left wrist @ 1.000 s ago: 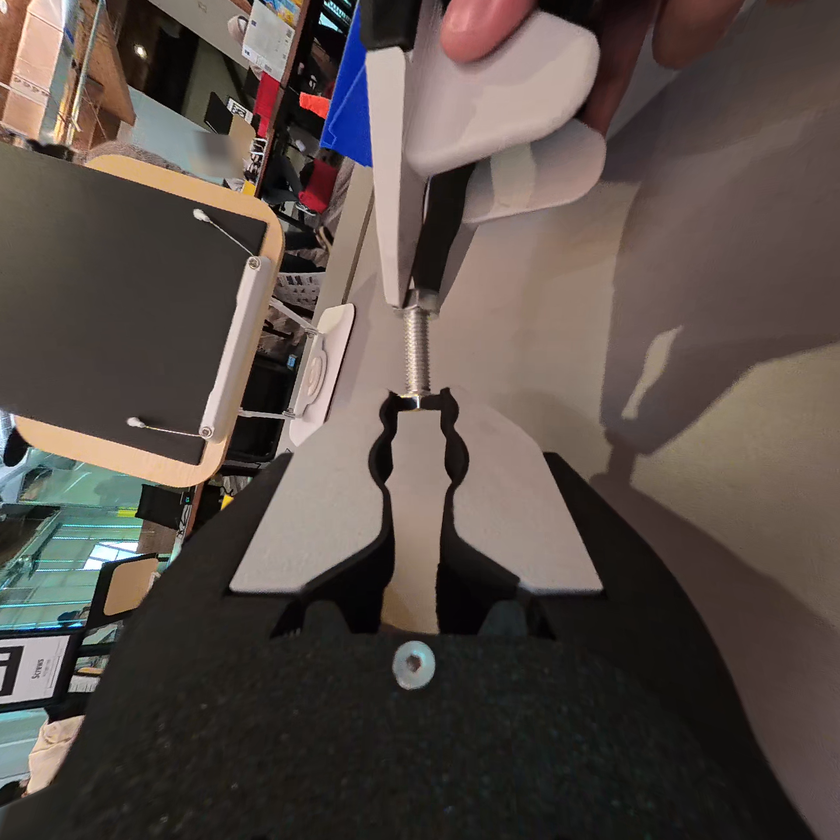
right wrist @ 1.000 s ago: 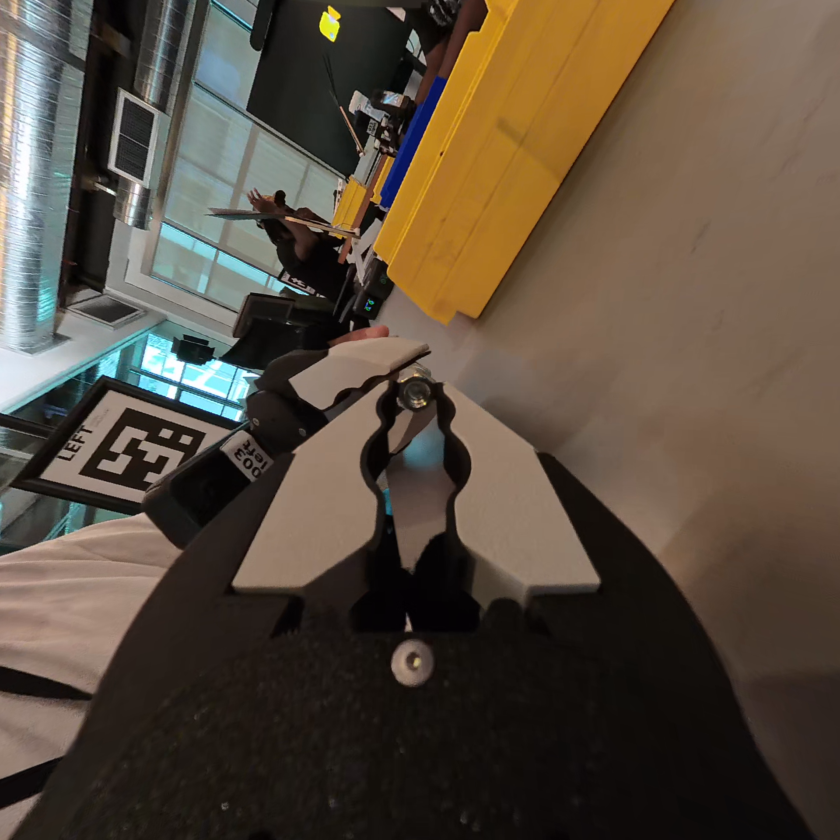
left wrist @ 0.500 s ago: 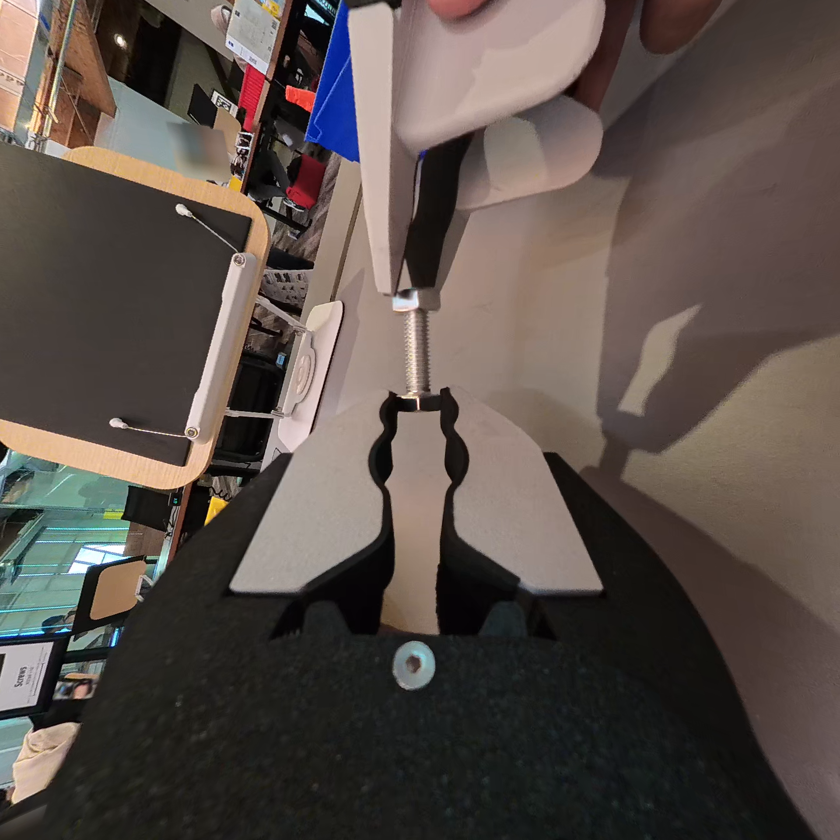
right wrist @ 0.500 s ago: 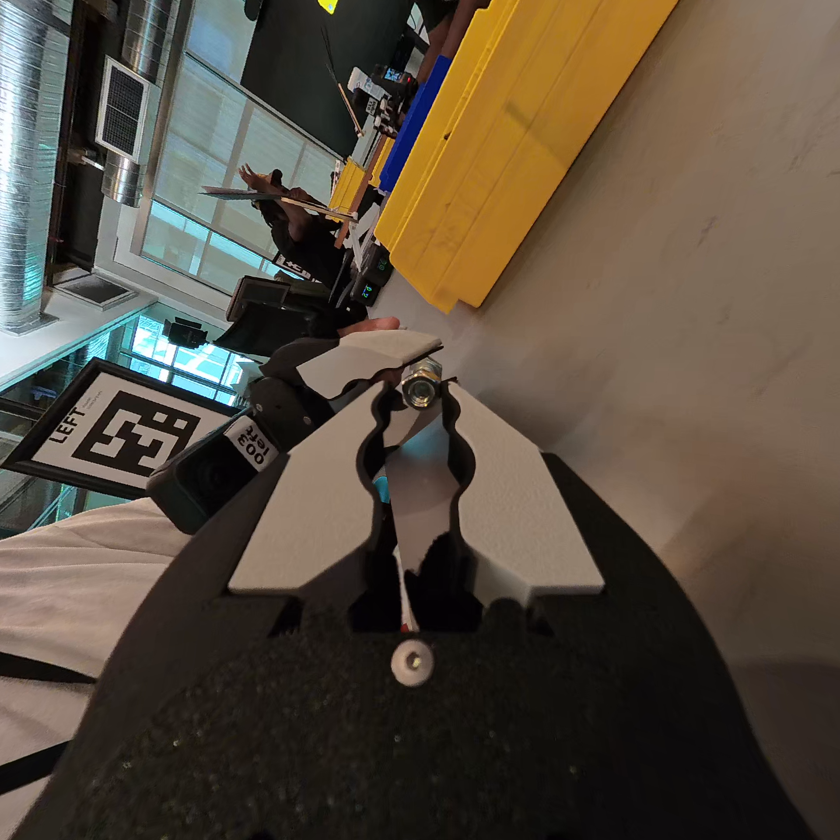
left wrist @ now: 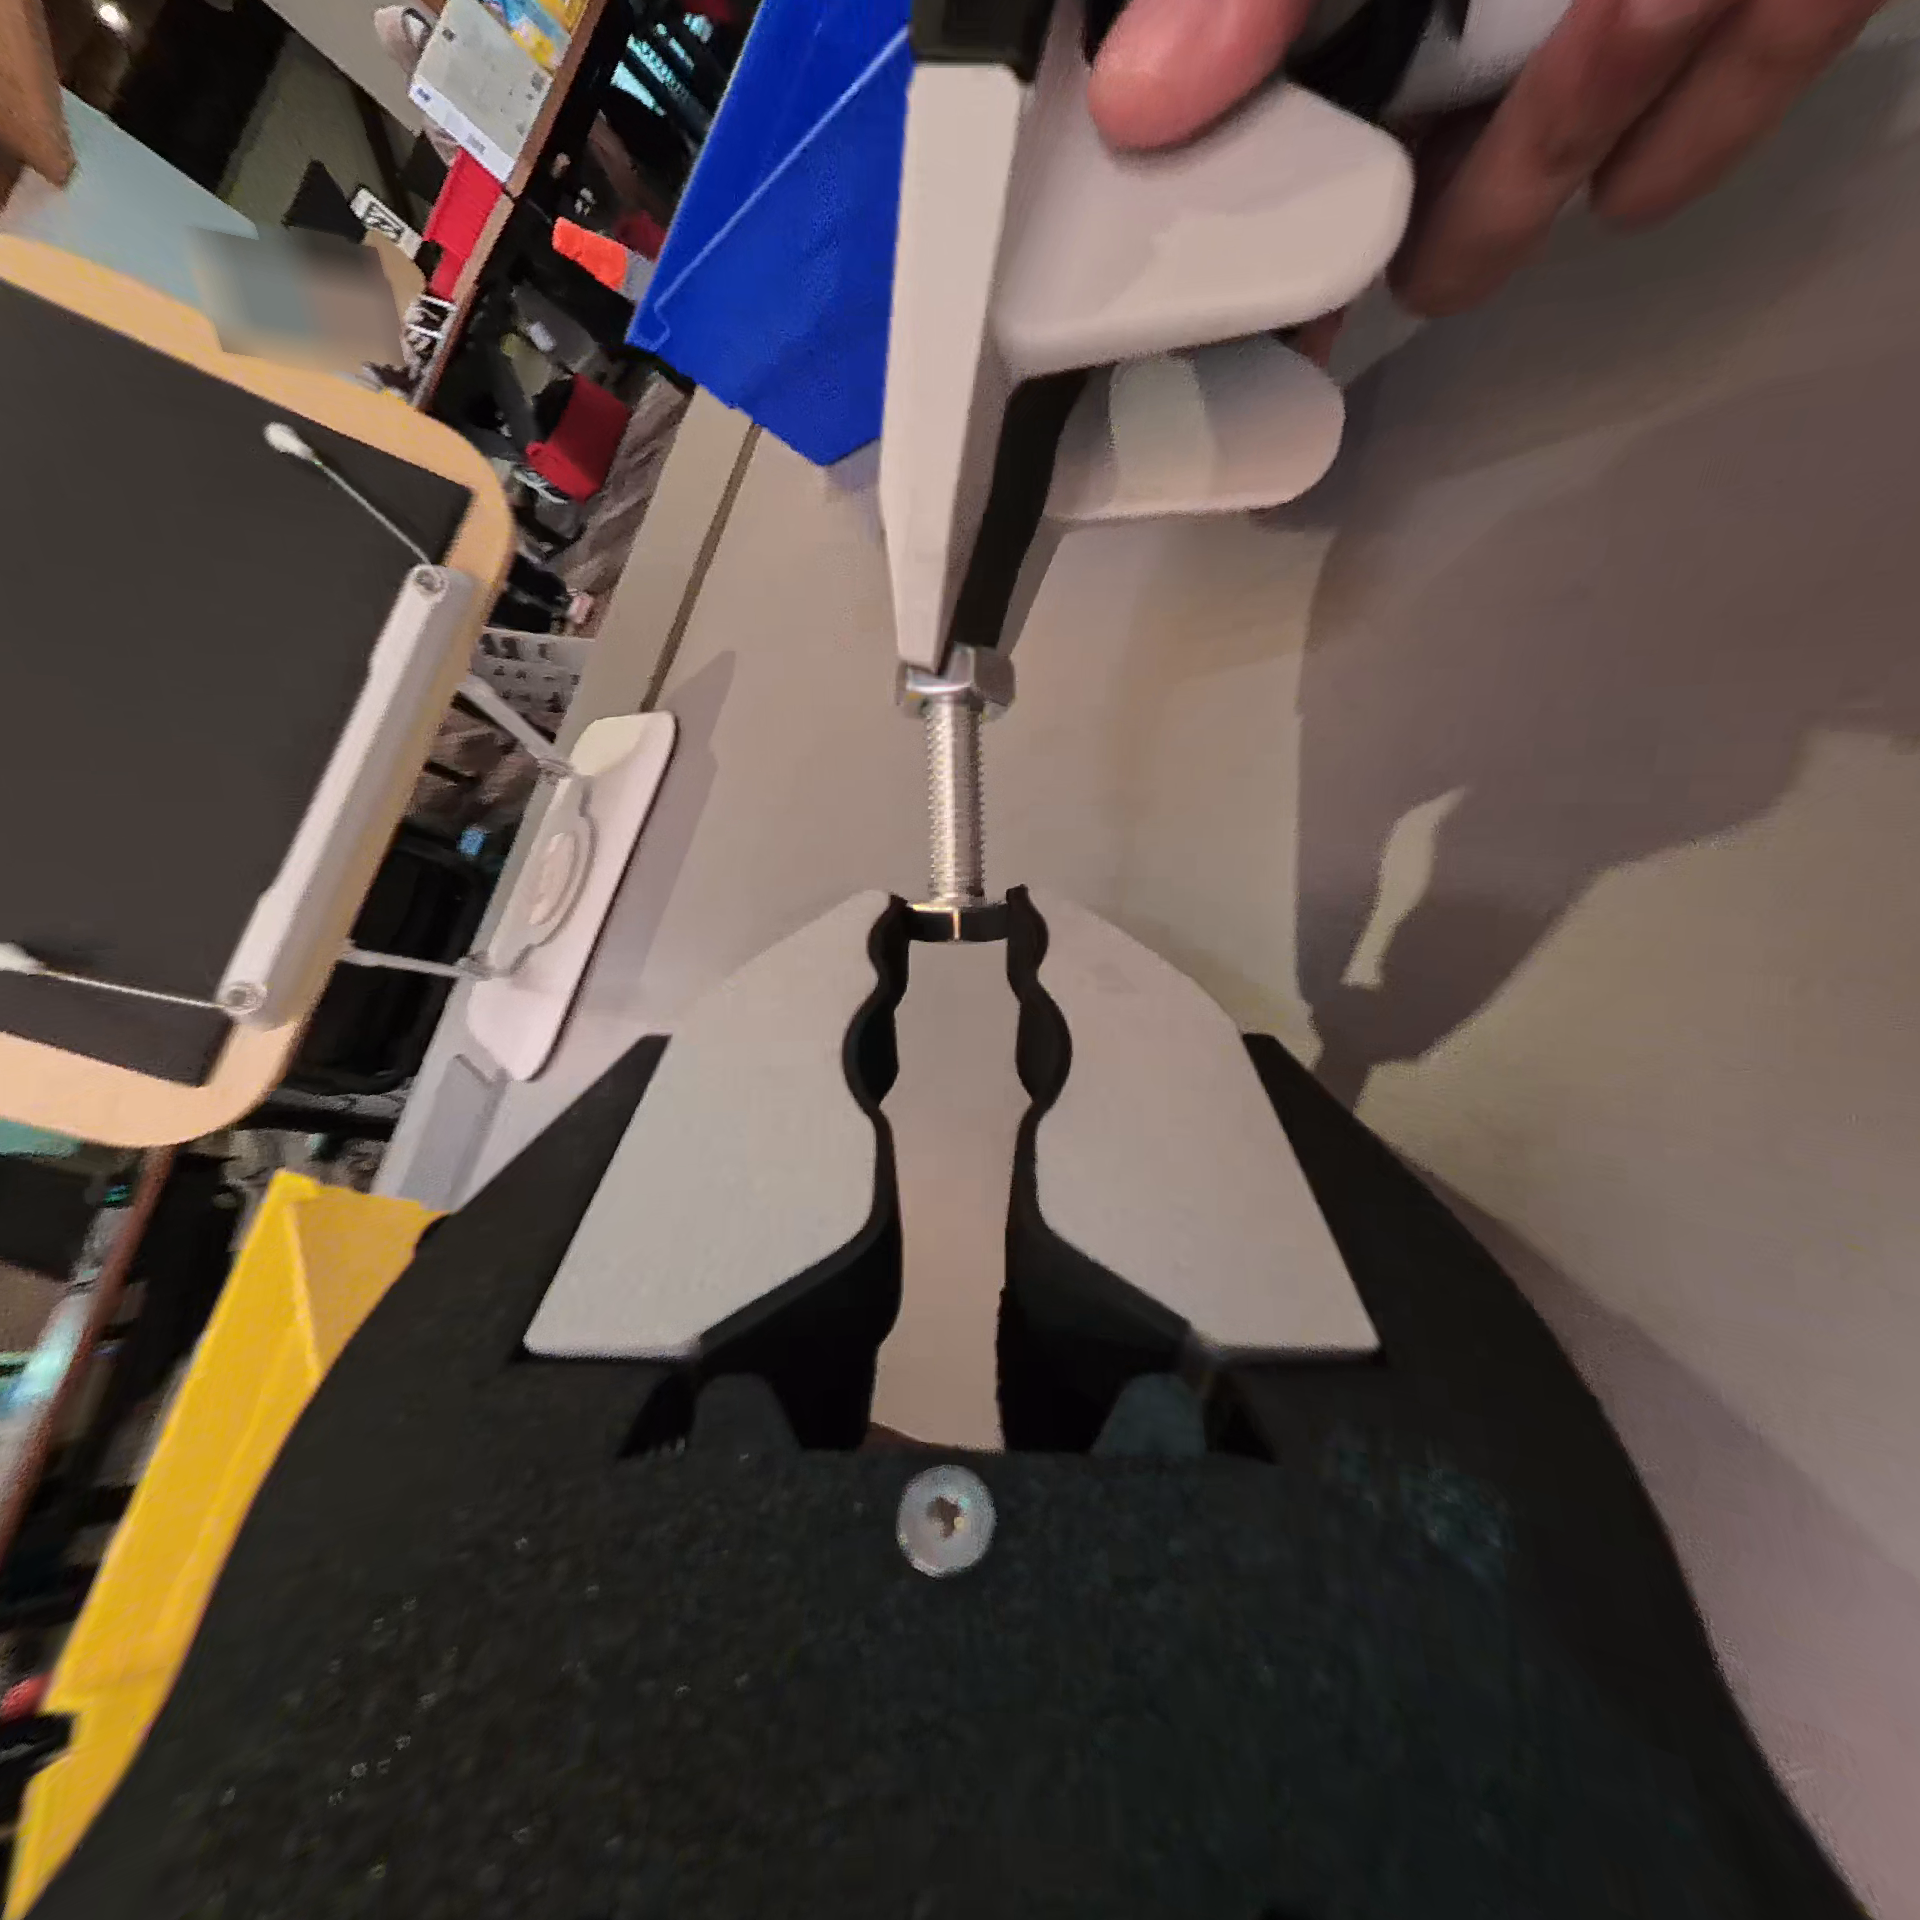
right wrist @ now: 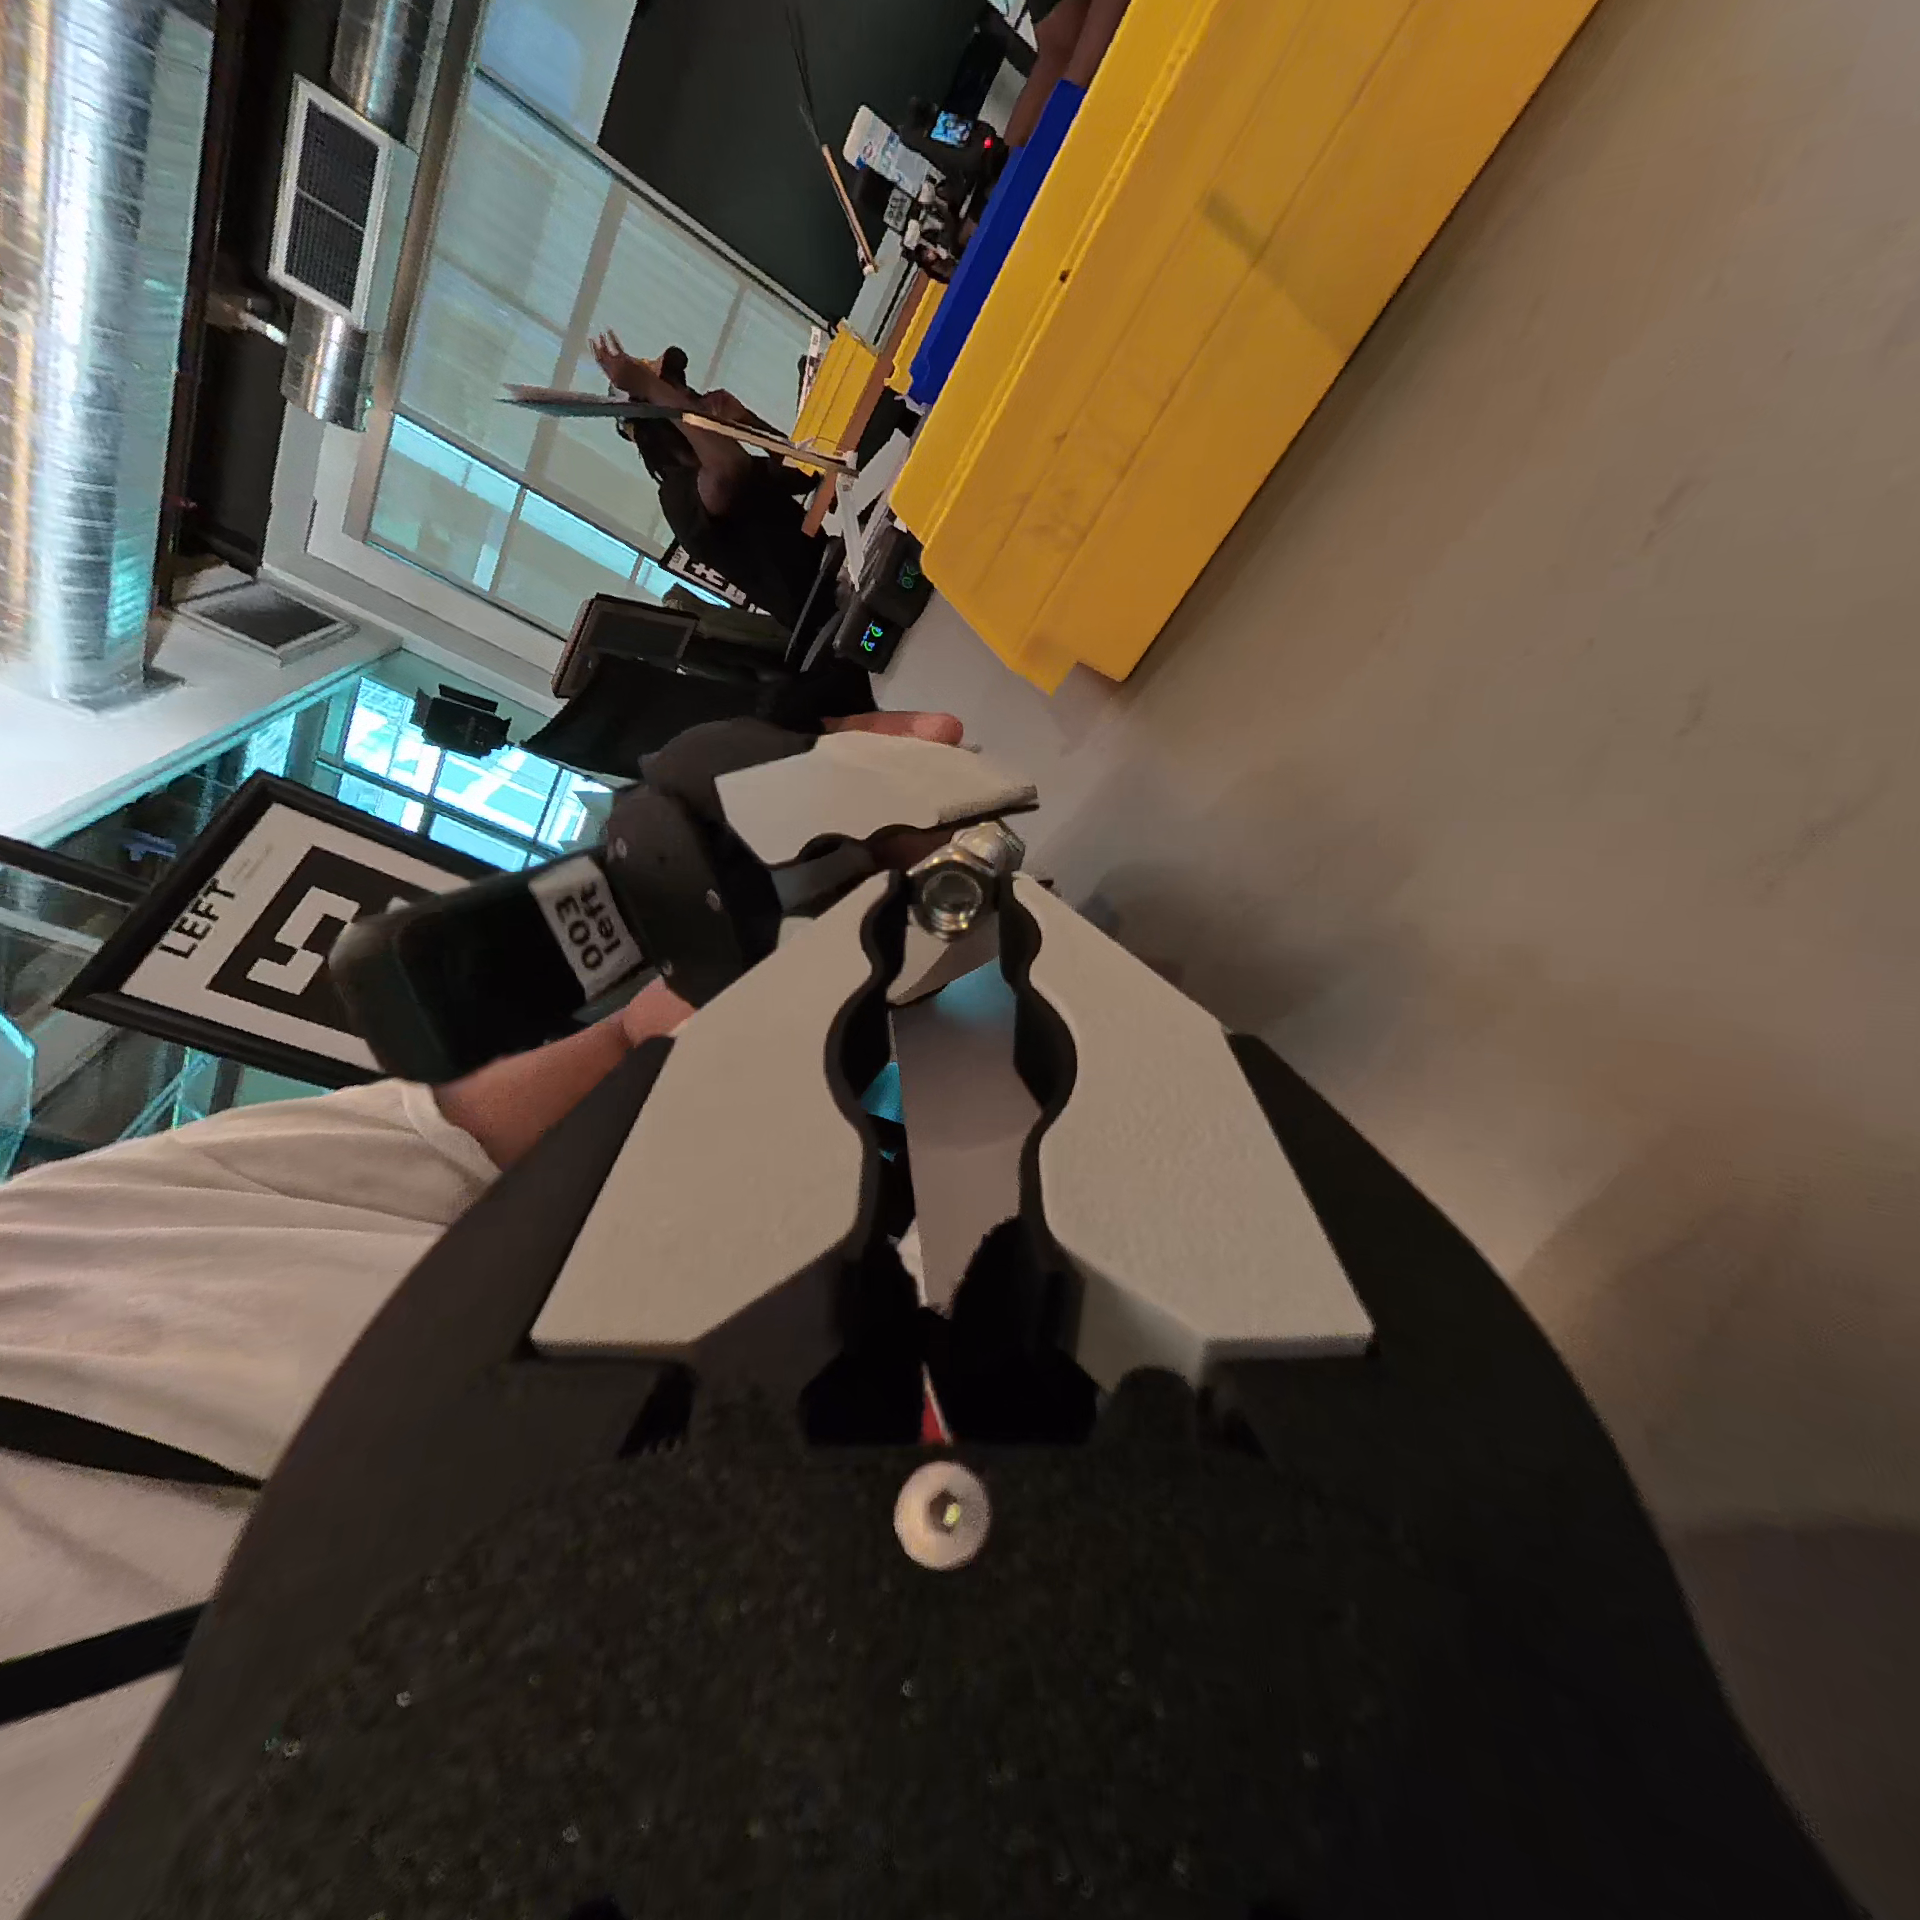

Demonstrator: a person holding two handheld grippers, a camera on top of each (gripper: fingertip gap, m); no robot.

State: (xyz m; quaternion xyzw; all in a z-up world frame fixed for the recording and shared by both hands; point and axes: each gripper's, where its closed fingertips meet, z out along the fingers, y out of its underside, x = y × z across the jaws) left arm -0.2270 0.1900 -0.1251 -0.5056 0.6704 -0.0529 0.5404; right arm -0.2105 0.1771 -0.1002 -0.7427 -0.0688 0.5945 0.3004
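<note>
A: Two grippers, one fastener between them. The left gripper (left wrist: 954,914) has its jaws nearly closed, both black pads pressed on the flat head of a silver threaded steel bolt (left wrist: 954,810).

B: And the far end of the bolt?

A: A silver hexagonal steel nut (left wrist: 956,684) sits on the thread there. The right gripper (right wrist: 956,899) is closed narrowly on it, a pad against each side of the nut. Seen along its fingers, the bolt's tip shows inside the nut's bore. A bare hand (left wrist: 1558,125) holds that gripper beyond the nut.

B: Does the bolt rest on anything?

A: No. It is held off the pale beige tabletop (left wrist: 1558,1247), touched only by the pads and the nut. Most of the thread between head and nut is bare.

B: What is around the bolt?

A: In the left wrist view, a black panel with a rounded wooden border (left wrist: 156,644) and a small white plate on wire legs (left wrist: 571,894) stand well left of it. A blue plastic bin (left wrist: 790,270) lies beyond it to the left. In the right wrist view, long yellow plastic bins (right wrist: 1195,343) lie far past the nut, and a framed black-and-white marker card (right wrist: 239,925) stands well to its left.

B: Anything crowding the bolt?

A: Nothing touches either gripper. Shadows cross the tabletop to the bolt's right.
</note>
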